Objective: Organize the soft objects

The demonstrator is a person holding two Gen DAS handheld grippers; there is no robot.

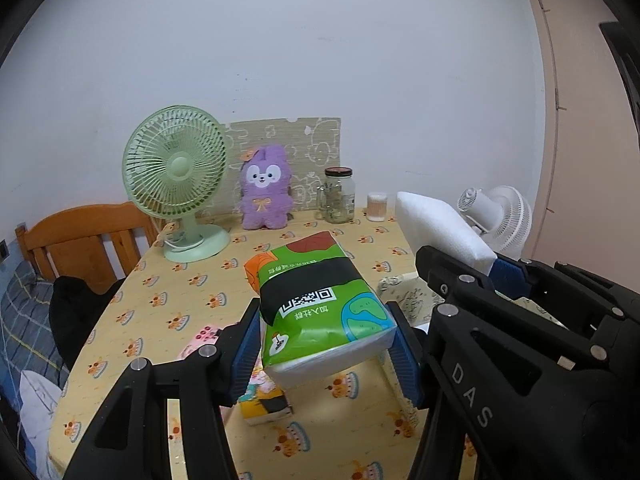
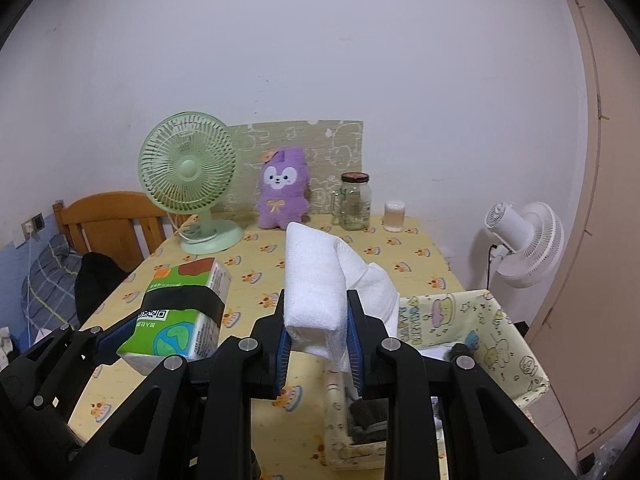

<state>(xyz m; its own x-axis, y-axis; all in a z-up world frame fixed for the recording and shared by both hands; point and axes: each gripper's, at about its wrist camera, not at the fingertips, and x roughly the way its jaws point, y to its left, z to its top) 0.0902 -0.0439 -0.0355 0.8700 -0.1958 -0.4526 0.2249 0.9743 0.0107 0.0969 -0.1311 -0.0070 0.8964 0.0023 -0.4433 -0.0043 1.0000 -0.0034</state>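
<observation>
My left gripper (image 1: 326, 350) is shut on a green tissue pack (image 1: 320, 304) and holds it above the table; the pack also shows in the right wrist view (image 2: 180, 312). My right gripper (image 2: 318, 344) is shut on a white tissue pack (image 2: 316, 280) with loose tissue trailing, held above the left end of a patterned fabric storage box (image 2: 500, 344). The white pack shows in the left wrist view (image 1: 440, 228). A purple plush rabbit (image 1: 266, 188) sits at the back of the table. A small orange tissue pack (image 1: 266, 400) lies under my left gripper.
A green desk fan (image 1: 180, 176) stands at the back left, a glass jar (image 1: 340, 196) and a cotton swab tub (image 1: 377, 206) at the back. A white fan (image 2: 524, 236) stands right of the table. A wooden chair (image 1: 80, 236) and bed are at left.
</observation>
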